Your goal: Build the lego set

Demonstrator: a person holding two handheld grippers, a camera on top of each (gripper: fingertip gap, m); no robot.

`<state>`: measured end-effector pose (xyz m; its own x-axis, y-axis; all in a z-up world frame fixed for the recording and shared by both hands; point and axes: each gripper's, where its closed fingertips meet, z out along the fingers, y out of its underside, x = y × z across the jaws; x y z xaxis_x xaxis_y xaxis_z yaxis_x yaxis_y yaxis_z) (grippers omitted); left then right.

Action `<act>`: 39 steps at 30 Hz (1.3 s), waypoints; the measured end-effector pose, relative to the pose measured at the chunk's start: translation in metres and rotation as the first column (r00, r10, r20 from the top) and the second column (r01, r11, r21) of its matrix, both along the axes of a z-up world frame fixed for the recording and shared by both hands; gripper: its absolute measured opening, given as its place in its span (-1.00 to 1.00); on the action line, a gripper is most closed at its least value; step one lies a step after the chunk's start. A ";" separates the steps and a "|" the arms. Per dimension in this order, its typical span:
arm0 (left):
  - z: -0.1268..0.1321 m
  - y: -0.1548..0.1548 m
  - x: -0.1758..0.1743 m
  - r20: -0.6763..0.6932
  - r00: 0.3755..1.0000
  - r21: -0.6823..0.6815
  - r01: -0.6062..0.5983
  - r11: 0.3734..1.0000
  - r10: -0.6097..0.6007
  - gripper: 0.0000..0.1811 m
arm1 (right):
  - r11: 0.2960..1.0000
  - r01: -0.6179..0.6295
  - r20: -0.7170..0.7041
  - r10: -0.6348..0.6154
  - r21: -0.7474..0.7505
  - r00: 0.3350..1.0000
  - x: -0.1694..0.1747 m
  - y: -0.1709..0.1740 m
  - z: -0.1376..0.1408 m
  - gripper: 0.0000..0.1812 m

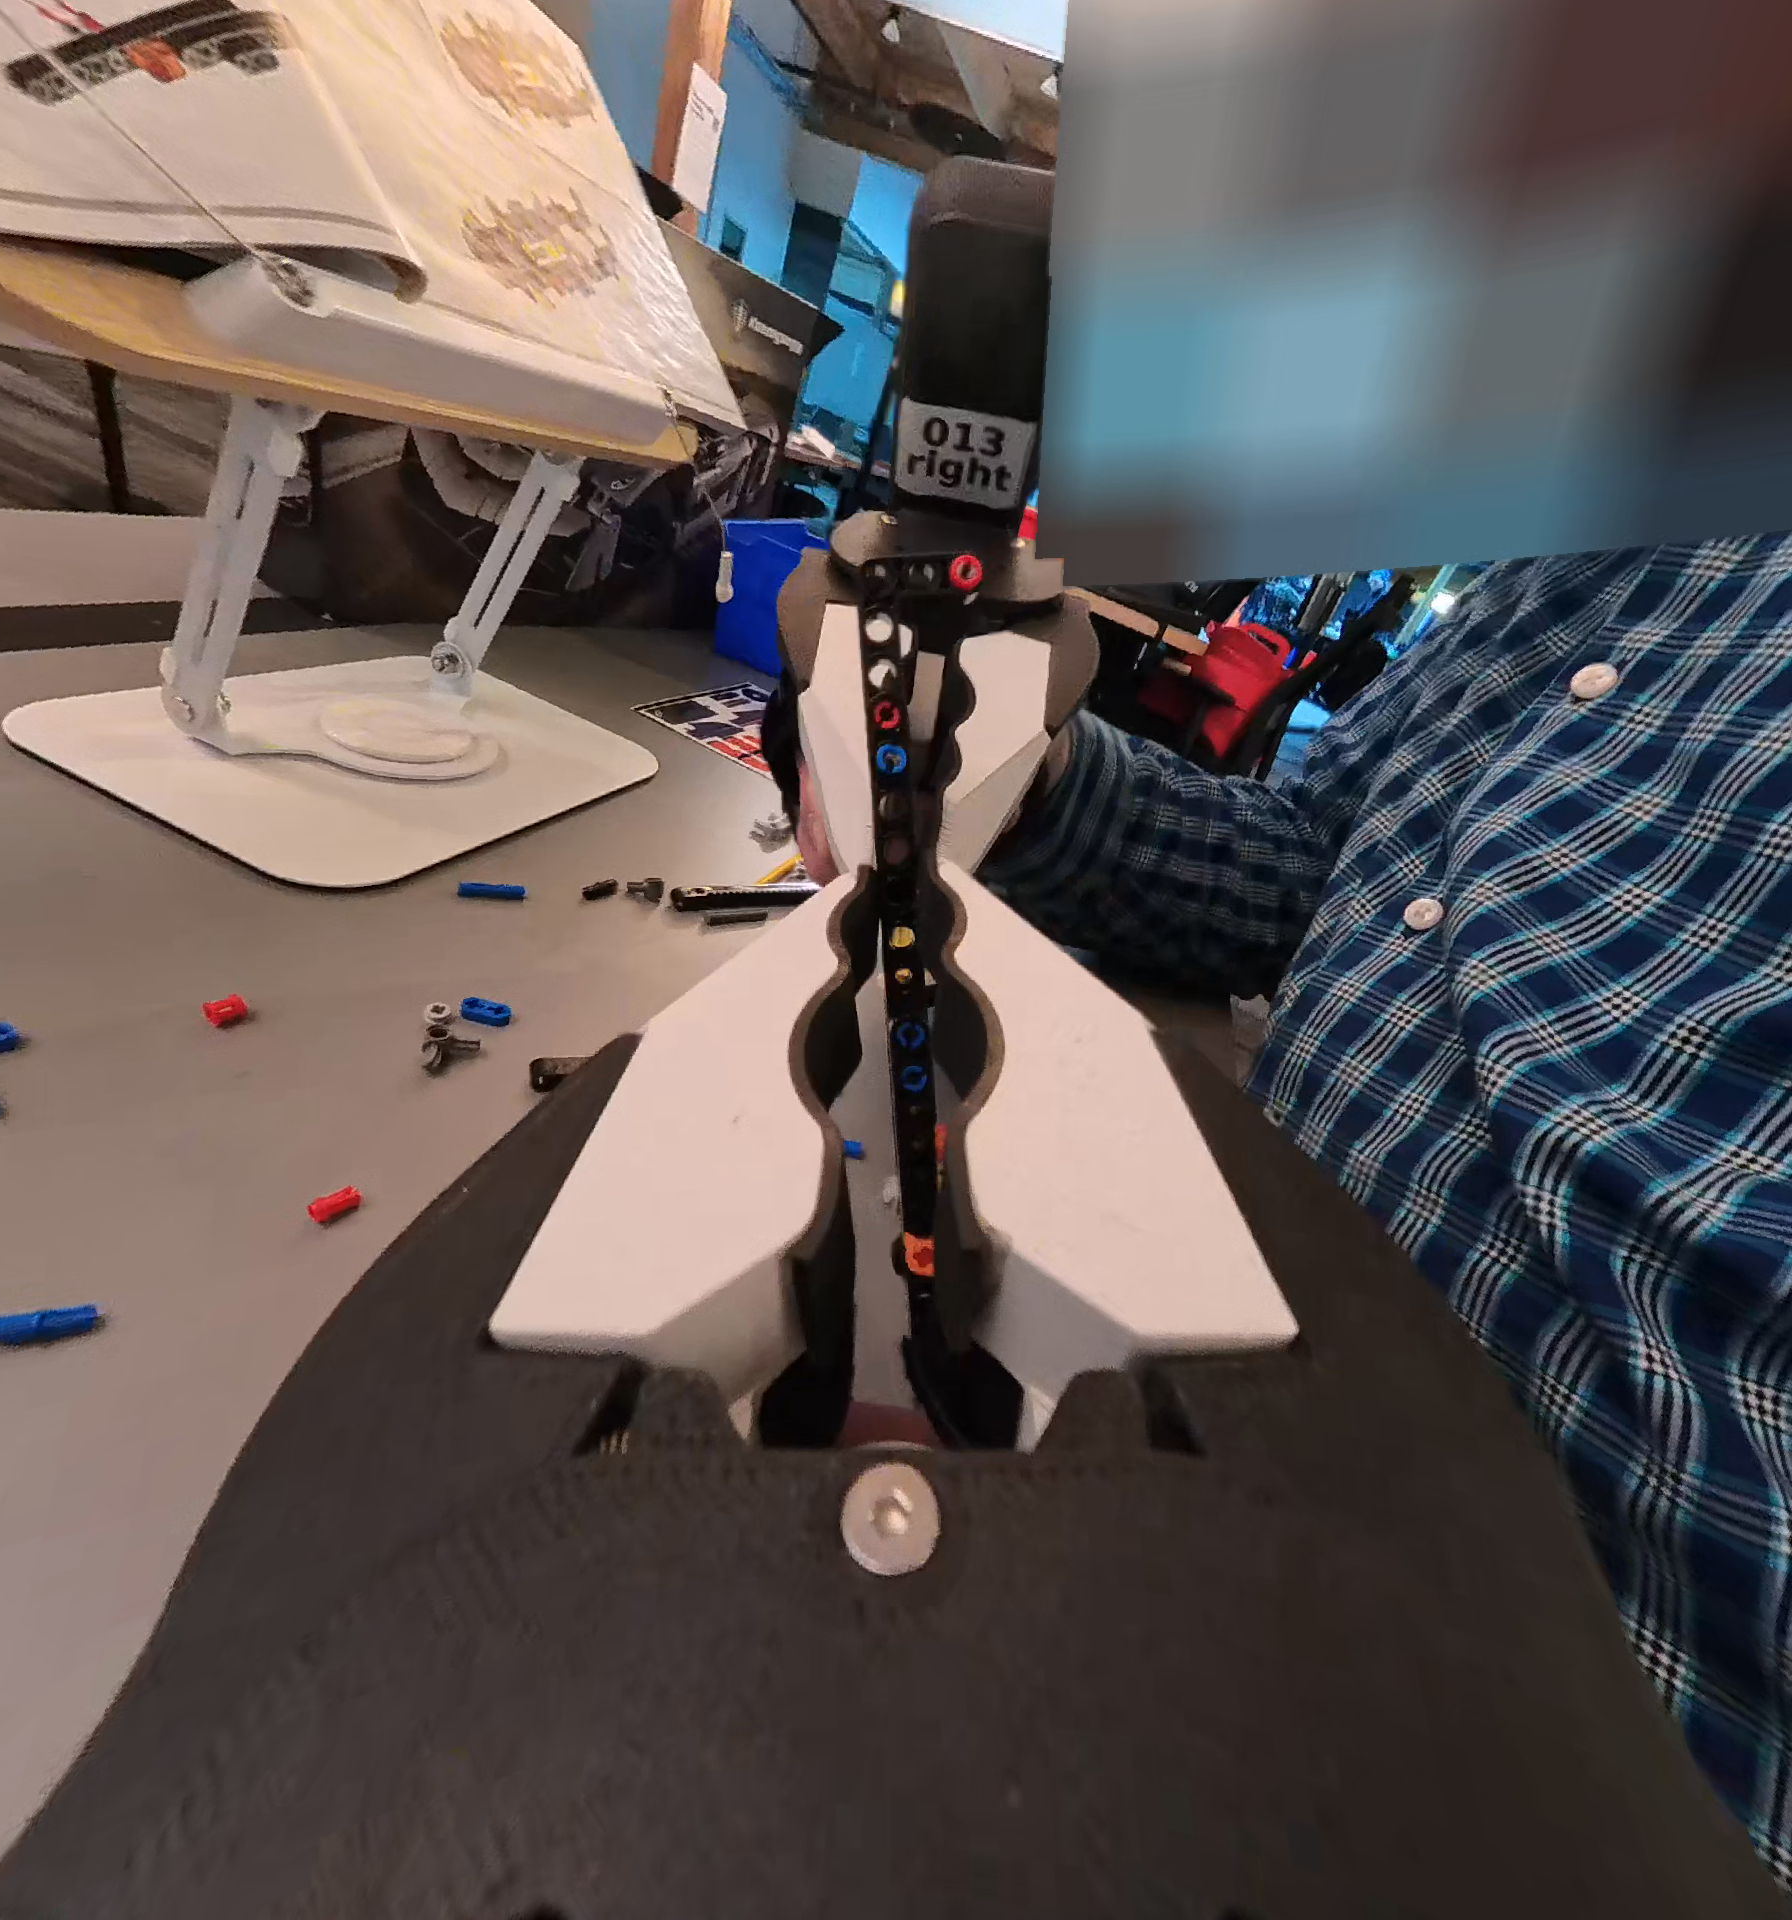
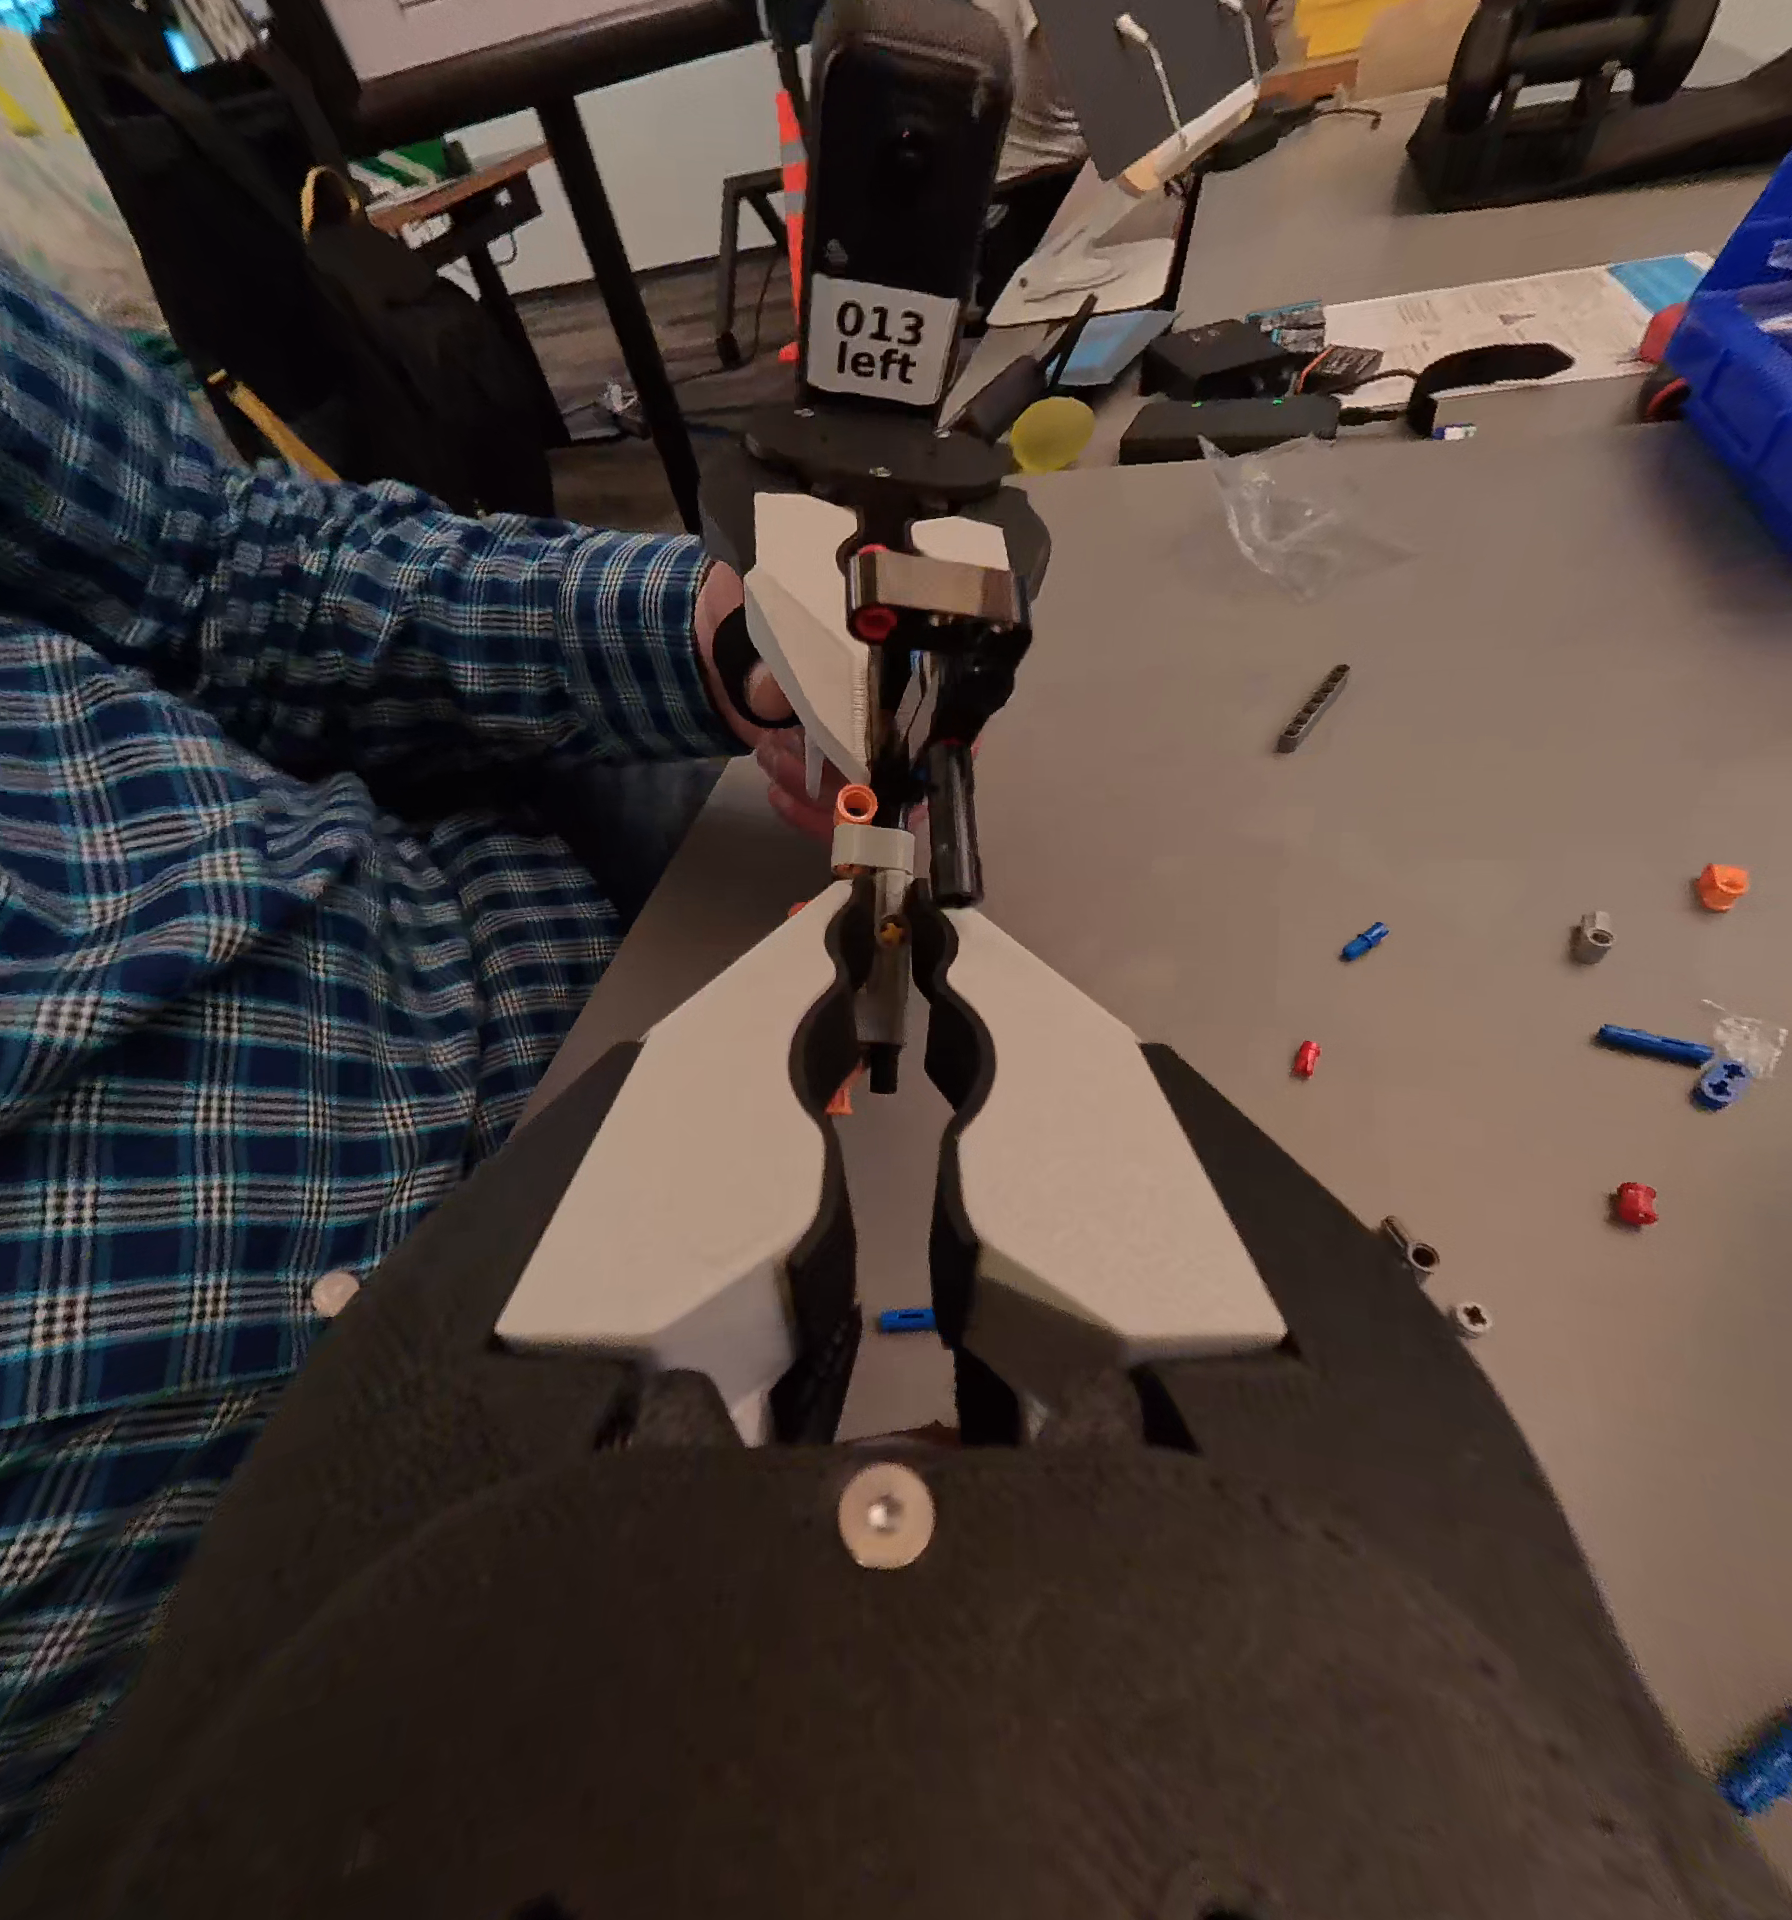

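Both tools, left tool (image 1: 897, 914) and right tool (image 2: 892, 925), clamp the black beam assembly (image 1: 897, 831) end-to-end, its long axis running straight between them.

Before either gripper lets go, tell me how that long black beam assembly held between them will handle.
The black beam assembly looks long and thin, so it would probably sag or swing if the left gripper or right gripper released. Pins and connectors stud its length, so a twist may pop some loose. It looks like light plastic; the clamp at each end probably keeps it steady.

Black claw (image 1: 897, 914) bodies, white fingers (image 1: 705, 1174), silver screw (image 1: 890, 1519), blue plaid sleeve (image 2: 518, 634).
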<state>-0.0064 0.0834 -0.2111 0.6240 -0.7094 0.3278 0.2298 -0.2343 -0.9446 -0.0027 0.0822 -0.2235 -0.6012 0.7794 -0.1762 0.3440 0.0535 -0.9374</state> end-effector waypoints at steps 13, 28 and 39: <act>-0.013 -0.003 -0.019 0.166 0.986 -0.047 -0.005 0.999 0.012 -0.94 | 0.988 0.060 0.067 -0.051 -0.143 0.996 -0.018 -0.010 -0.013 -0.87; -0.010 -0.008 -0.010 0.190 0.981 -0.010 0.039 0.999 -0.037 -0.94 | 0.986 0.046 0.016 -0.044 -0.162 0.999 -0.013 -0.017 -0.006 -0.86; -0.011 -0.012 -0.006 0.182 0.982 -0.007 0.061 0.998 -0.059 -0.93 | 0.996 0.020 0.044 -0.017 -0.088 0.999 -0.011 -0.020 -0.007 -0.88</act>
